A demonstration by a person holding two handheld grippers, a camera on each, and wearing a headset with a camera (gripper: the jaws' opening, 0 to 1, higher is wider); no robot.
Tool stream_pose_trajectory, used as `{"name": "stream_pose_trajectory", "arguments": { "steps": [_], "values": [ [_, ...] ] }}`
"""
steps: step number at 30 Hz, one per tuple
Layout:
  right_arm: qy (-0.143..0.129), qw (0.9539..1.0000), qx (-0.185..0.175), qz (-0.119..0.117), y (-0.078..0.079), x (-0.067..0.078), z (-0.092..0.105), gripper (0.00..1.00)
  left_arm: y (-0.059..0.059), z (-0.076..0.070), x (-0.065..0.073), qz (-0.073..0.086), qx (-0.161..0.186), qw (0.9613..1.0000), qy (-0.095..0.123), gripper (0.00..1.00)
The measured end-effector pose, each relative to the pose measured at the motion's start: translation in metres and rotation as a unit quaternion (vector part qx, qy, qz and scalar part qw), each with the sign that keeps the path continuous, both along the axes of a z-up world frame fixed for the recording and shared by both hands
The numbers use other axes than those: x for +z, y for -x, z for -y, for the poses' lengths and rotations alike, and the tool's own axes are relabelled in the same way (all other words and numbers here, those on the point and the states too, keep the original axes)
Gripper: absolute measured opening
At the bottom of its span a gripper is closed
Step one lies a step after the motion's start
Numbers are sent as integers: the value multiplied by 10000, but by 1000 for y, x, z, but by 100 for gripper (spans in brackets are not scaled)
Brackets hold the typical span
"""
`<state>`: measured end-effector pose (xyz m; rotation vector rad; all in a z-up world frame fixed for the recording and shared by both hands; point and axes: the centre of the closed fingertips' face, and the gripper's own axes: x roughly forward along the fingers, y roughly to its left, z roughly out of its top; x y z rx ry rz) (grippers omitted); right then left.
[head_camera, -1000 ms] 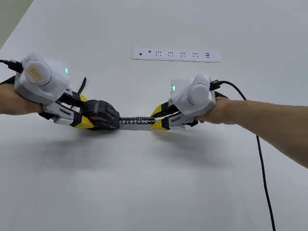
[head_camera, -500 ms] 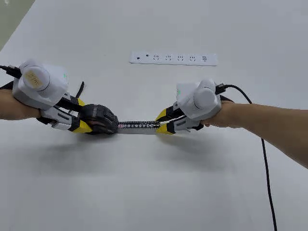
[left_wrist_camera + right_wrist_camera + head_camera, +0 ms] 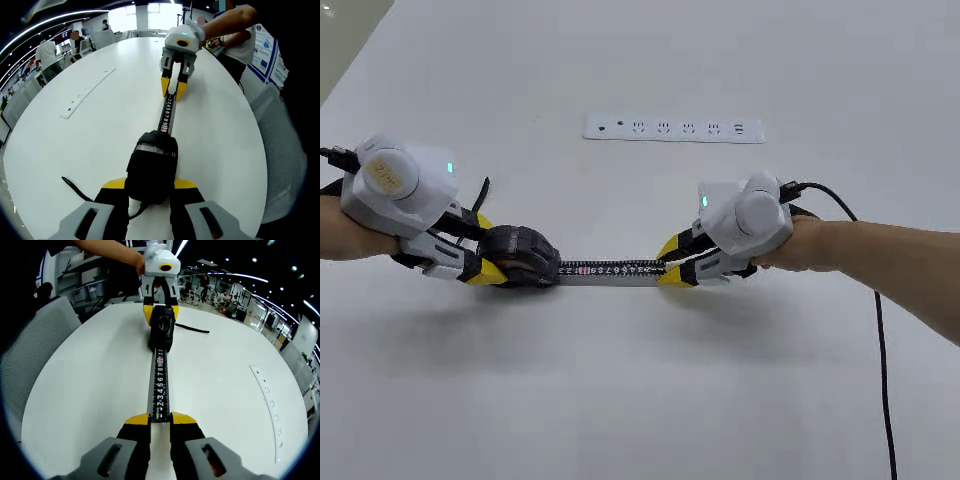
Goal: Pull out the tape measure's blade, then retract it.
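Note:
The black tape measure case (image 3: 520, 255) lies on the white table, clamped between the yellow-tipped jaws of my left gripper (image 3: 492, 262). In the left gripper view the case (image 3: 151, 165) sits between the jaws of the left gripper (image 3: 150, 187). Its blade (image 3: 610, 269) stretches right, numbers showing, to my right gripper (image 3: 672, 265), which is shut on the blade's end. In the right gripper view the blade (image 3: 160, 385) runs from the right gripper (image 3: 160, 420) to the case (image 3: 162, 328).
A white power strip (image 3: 673, 128) lies farther back on the table (image 3: 640, 390). A black cable (image 3: 880, 340) trails from the right gripper toward the near right. The case's black wrist strap (image 3: 192, 330) lies beside it.
The two grippers have drawn apart: the right one moved right with the blade end, and more of the blade is out of the case.

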<state>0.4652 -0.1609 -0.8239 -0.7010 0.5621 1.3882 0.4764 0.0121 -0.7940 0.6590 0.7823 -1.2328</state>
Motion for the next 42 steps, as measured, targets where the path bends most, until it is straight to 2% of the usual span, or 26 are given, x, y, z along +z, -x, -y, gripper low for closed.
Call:
{"name": "stream_pose_trajectory", "arguments": {
  "steps": [13, 42],
  "values": [
    [160, 9998, -81, -20, 3, 0, 27, 12, 0, 1, 0, 5, 3, 10000, -21, 28],
    [390, 9989, -248, -51, 7, -2, 70, 12, 1, 2, 0, 21, -20, 10000, -67, 28]
  ]
}}
